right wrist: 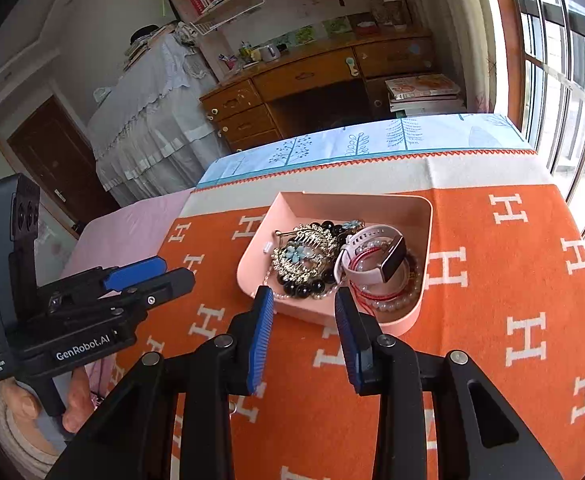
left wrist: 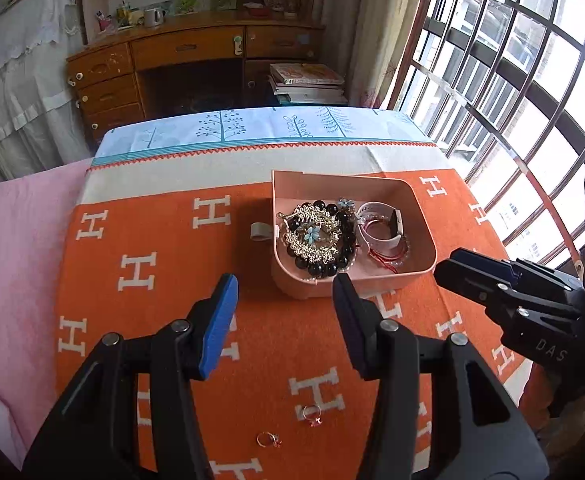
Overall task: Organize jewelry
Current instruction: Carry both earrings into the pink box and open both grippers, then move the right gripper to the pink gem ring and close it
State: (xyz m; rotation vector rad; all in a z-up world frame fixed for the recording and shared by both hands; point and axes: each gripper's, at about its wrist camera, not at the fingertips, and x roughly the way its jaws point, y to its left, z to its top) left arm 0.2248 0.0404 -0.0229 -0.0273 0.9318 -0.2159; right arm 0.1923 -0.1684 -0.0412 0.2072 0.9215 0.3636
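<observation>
Nearest the left wrist camera, two rings (left wrist: 310, 415) lie loose on the orange blanket (left wrist: 164, 240), one at 6 o'clock, the other just toward 7. Above them the left gripper (left wrist: 286, 294) stands with jaws apart, nothing between them. At 3 o'clock the right gripper (right wrist: 303, 300) is likewise parted and empty. Beyond both, at 12 o'clock, sits the pink tray (left wrist: 420, 216), holding a gold hair comb (left wrist: 312, 236), black bead bracelet (left wrist: 324, 268) and pink watch (left wrist: 384, 232).

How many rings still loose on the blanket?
2: one ring near the left hand-held gripper's right finger, another ring left of it, nearer the camera. More may hide under the fingers.
</observation>
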